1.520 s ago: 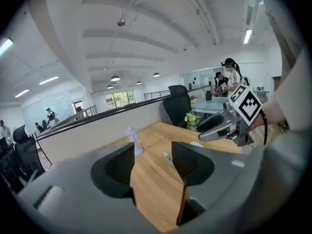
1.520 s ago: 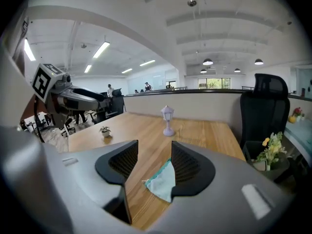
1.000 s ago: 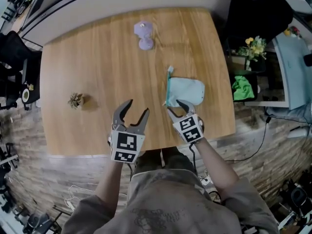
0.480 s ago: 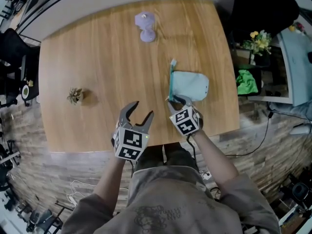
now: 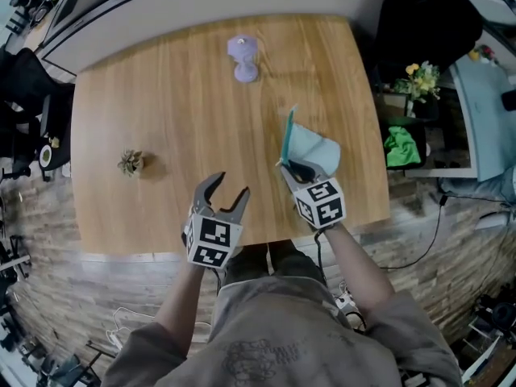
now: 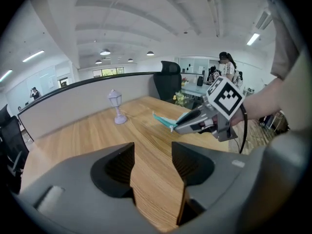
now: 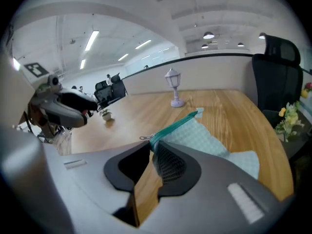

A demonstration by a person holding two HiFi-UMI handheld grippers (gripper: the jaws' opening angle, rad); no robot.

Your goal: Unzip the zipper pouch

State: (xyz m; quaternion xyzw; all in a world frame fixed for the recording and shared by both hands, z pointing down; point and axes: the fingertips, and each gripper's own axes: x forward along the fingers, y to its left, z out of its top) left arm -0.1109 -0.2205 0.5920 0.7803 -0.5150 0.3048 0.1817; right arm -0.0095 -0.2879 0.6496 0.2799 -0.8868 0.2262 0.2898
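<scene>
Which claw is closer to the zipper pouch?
Right. The right claw has just closed on the near corner of the zipper pouch; the left claw hangs open over the table, apart to its left.

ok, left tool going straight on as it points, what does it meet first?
Most likely bare tabletop: the left tool points down at wood, nothing between its open jaws. The teal zipper pouch is off to its right, out of line.

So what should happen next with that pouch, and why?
Probably the open left gripper should reach for the zipper pull. The right gripper has just been closing on a corner of the teal zipper pouch, holding it up, and the zipper looks shut.
</scene>
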